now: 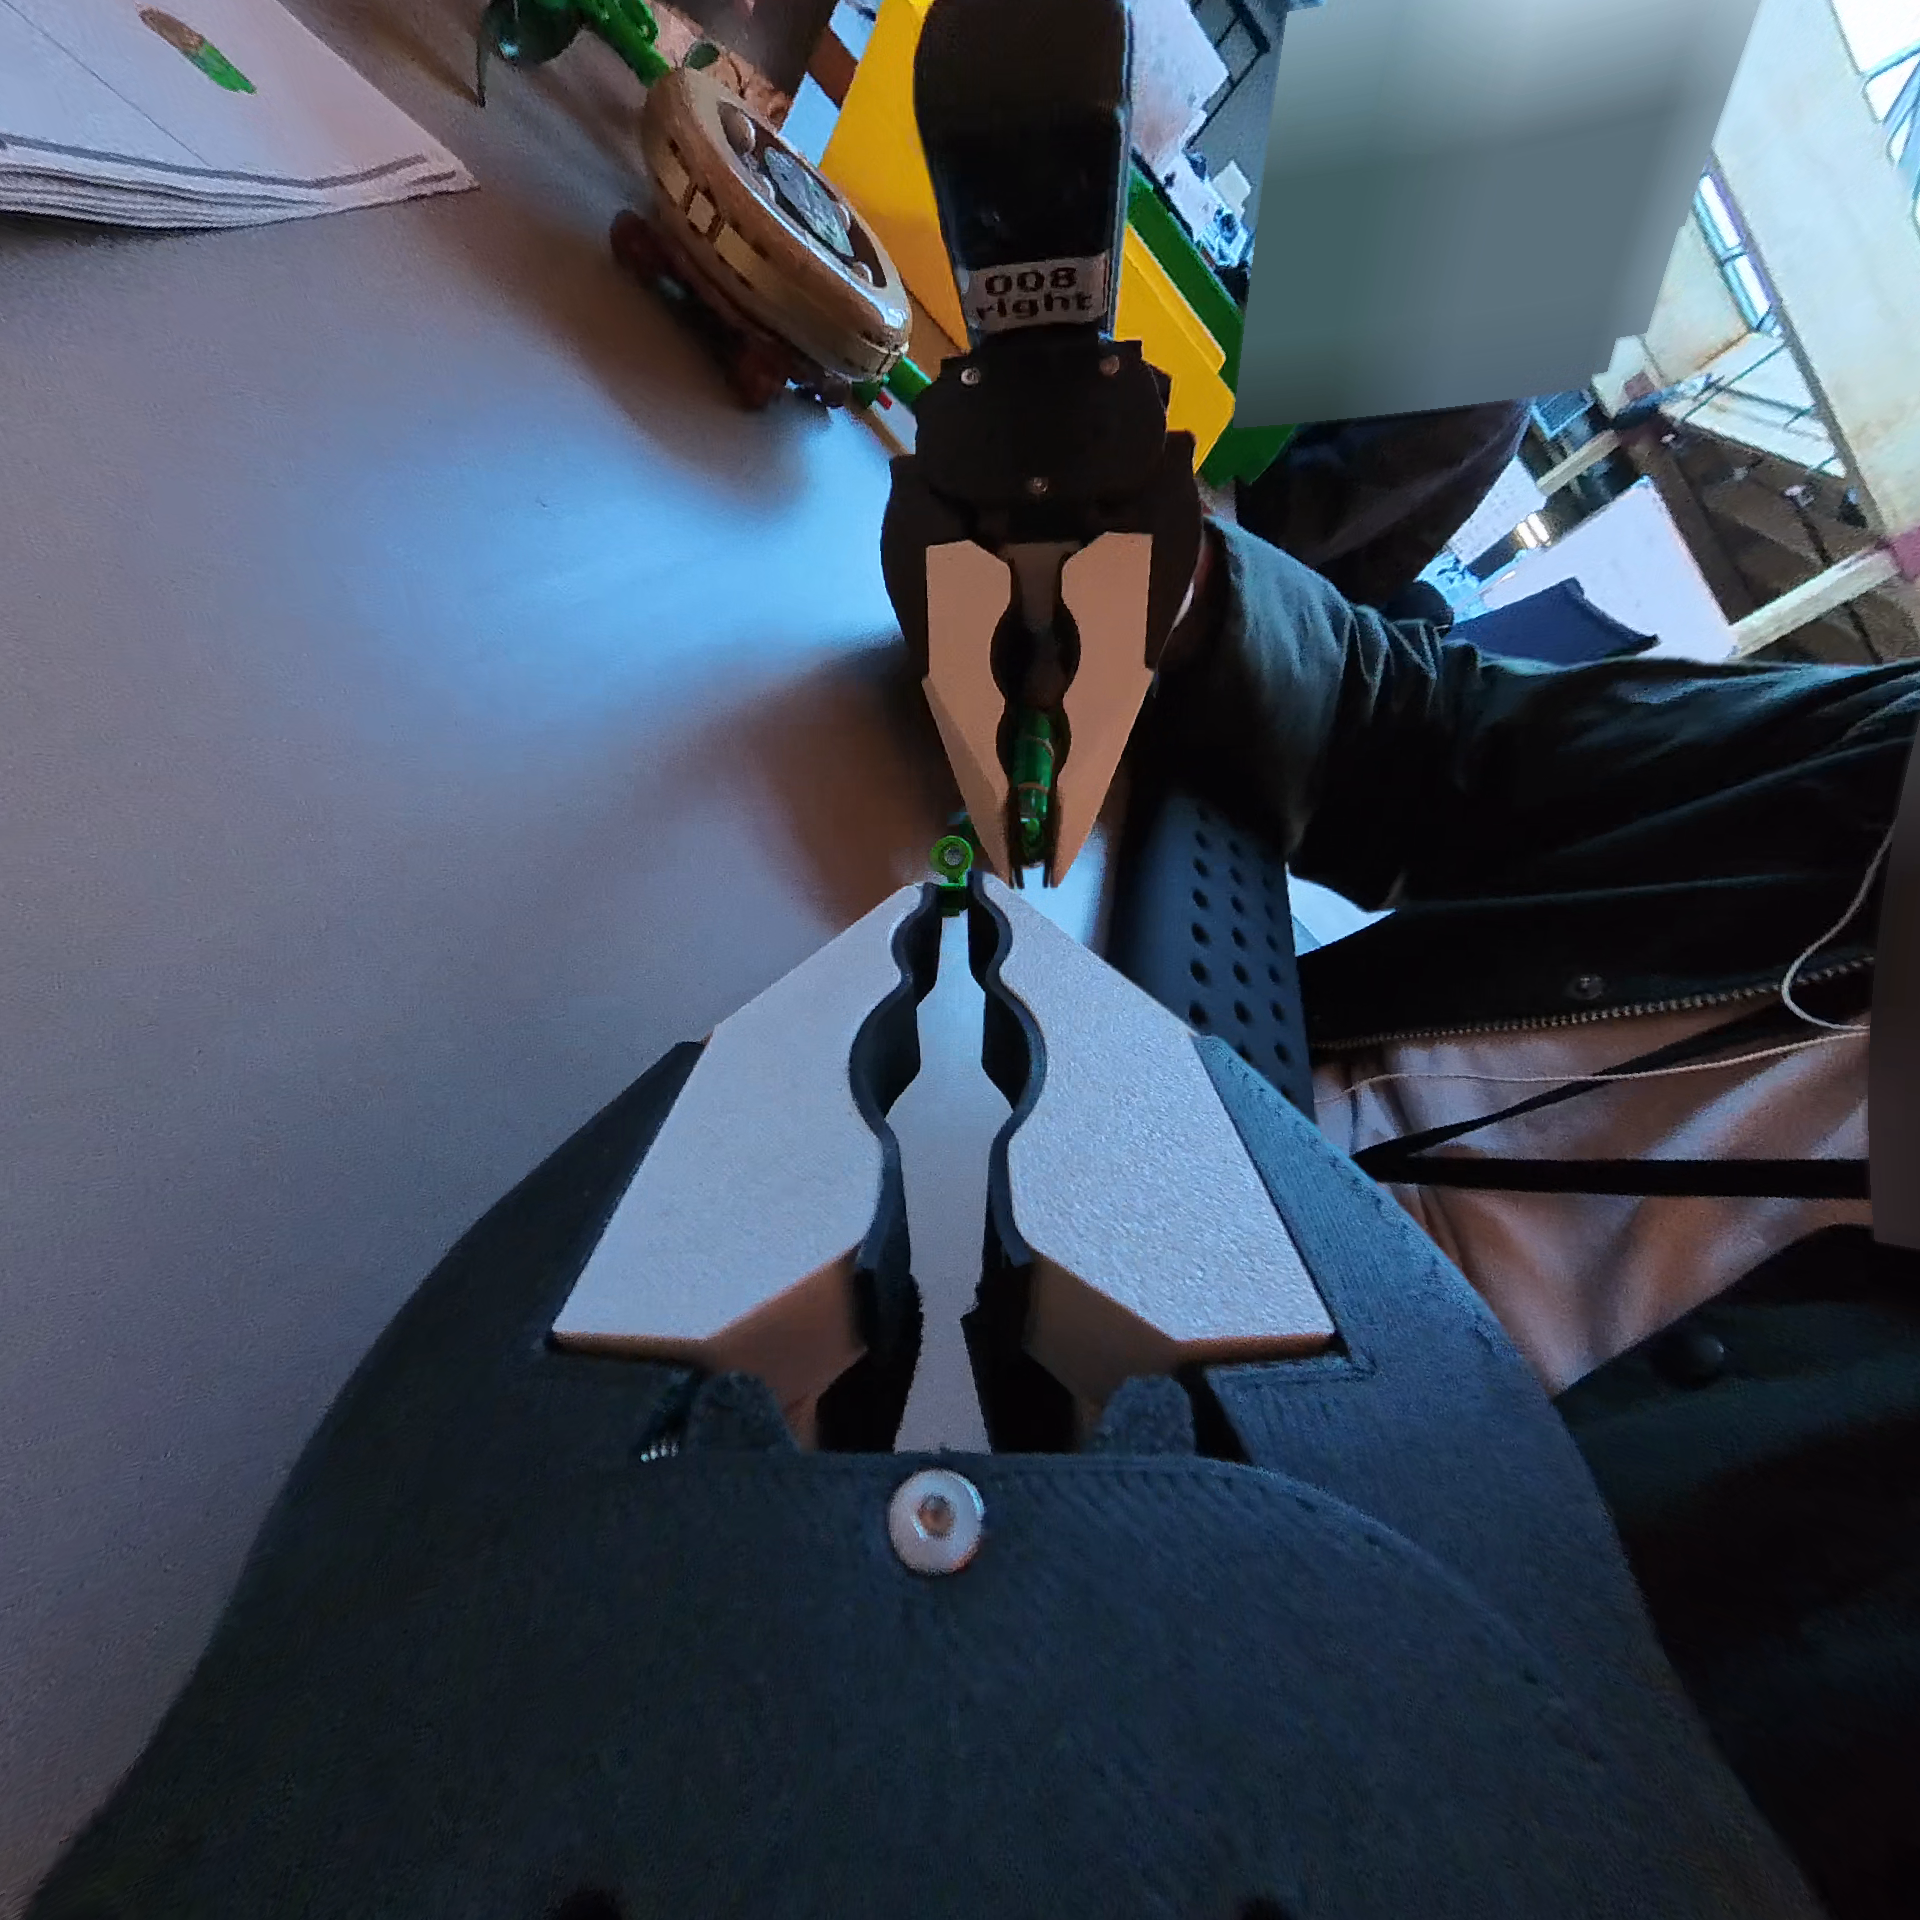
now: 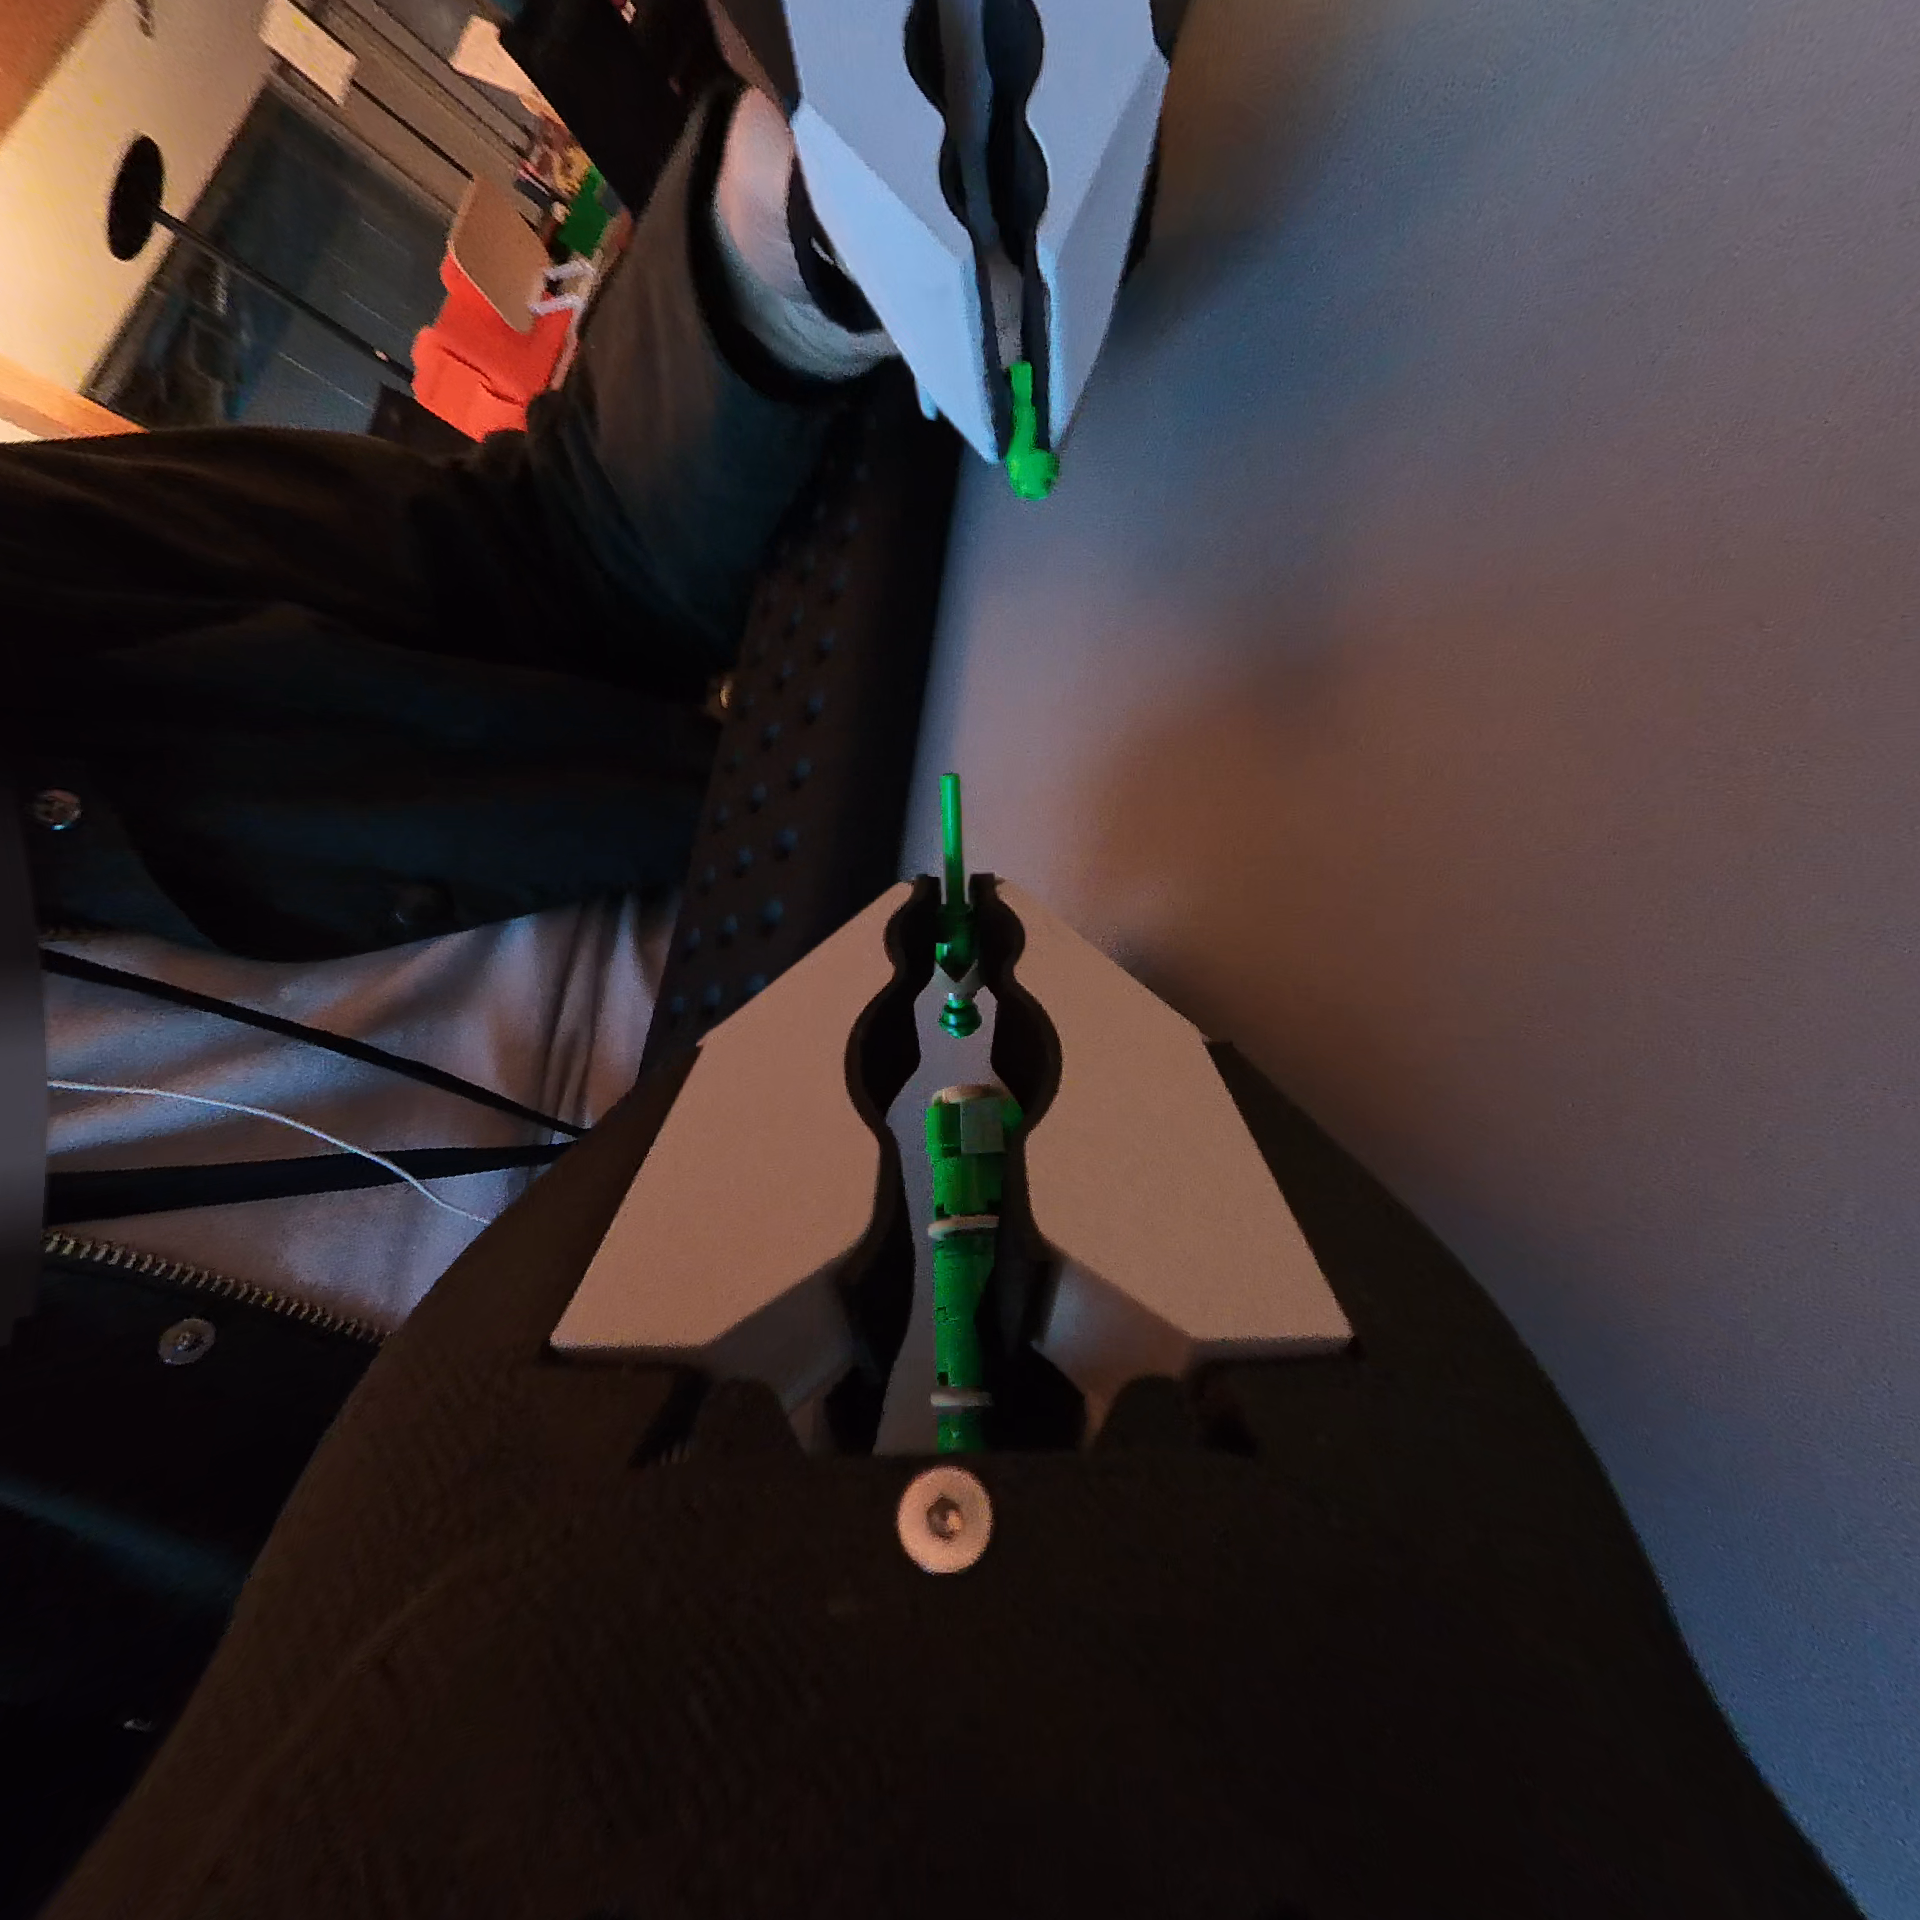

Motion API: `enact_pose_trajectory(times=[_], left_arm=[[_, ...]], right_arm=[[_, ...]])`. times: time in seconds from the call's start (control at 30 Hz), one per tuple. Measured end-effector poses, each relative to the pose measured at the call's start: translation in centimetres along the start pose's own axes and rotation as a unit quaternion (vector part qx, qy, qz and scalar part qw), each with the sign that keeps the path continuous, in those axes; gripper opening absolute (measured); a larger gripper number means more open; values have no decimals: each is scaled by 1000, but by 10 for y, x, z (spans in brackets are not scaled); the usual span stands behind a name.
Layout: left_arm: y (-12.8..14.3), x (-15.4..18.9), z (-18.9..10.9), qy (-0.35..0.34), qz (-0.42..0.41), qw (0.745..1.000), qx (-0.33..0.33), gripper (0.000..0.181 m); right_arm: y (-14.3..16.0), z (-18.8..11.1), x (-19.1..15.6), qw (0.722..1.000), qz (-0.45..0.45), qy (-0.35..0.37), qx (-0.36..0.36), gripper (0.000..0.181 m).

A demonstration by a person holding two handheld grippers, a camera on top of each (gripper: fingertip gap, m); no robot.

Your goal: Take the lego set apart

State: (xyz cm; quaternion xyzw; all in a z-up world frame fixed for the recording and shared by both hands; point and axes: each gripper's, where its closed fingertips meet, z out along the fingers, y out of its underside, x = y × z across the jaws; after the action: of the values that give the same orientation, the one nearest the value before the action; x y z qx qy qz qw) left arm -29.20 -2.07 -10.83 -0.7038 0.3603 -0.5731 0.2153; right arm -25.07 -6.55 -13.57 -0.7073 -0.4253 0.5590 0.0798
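Note:
My right gripper [image 2: 954, 883] is shut on a green lego stem [image 2: 961, 1195] that lies along its jaws. A thin green rod [image 2: 951, 821] sticks out past the tips. My left gripper [image 1: 951, 889] is shut on a small green lego piece [image 1: 951, 855] at its very tips. The two grippers face each other tip to tip above the grey table [image 1: 416, 727], with a gap between the two pieces. The right gripper [image 1: 1029, 878] and its stem [image 1: 1034, 758] also show in the left wrist view. The left gripper [image 2: 1023, 452] and its piece [image 2: 1029, 470] also show in the right wrist view.
A tan lego pot model [image 1: 769, 239] with green stems lies at the table's far side, beside a yellow box [image 1: 894, 166]. A stack of booklets [image 1: 208, 145] lies at the far left. A person in a dark jacket [image 1: 1558, 779] and a black perforated chair part [image 1: 1205, 935] are close by. The tips of one gripper are about 7 cm away from the tips of the other. My right tips are roughly 20 cm from the tan lego pot model [image 1: 769, 239].

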Motion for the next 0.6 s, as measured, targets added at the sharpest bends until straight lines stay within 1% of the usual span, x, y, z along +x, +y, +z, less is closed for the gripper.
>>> enact_pose_trajectory(times=[0.03, 0.1, 0.17, 0.23, 0.27, 0.33, 0.37, 0.47, 0.53, 0.6], left_arm=[[0, 1, 0, 3, -1, 1000, 1, 3], [1, 1, 2, 3, -3, 1000, -3, 3], [-1, 2, 4, 9, -12, 1000, 0, 3], [0, 2, 7, 16, -26, 1000, -1, 3], [1, 2, 9, 17, -34, 999, -3, 3], [2, 4, 13, 25, -45, 999, -9, 3], [3, 5, 15, 30, -50, 998, -14, 3], [8, 8, 22, 42, -58, 997, -34, 3], [12, 10, 26, 44, -54, 996, -51, 3], [20, 10, 30, 42, -53, 995, -77, 3]], right_arm=[[-4, -2, 0, 1000, -9, 3, 14, 6], [-16, -10, 12, 998, -22, 42, 46, 6], [-20, -13, 21, 994, -50, 83, 44, 9], [-20, -12, 28, 985, -102, 133, 26, 36], [-22, -11, 29, 979, -134, 152, 22, 40], [-32, -8, 16, 963, -212, 163, 41, 39], [-39, -6, 7, 949, -260, 171, 51, 37], [-44, 1, -4, 890, -394, 226, 33, 32], [-40, 8, -3, 865, -435, 250, 7, 22], [-34, 11, 2, 847, -457, 271, -30, 6]])
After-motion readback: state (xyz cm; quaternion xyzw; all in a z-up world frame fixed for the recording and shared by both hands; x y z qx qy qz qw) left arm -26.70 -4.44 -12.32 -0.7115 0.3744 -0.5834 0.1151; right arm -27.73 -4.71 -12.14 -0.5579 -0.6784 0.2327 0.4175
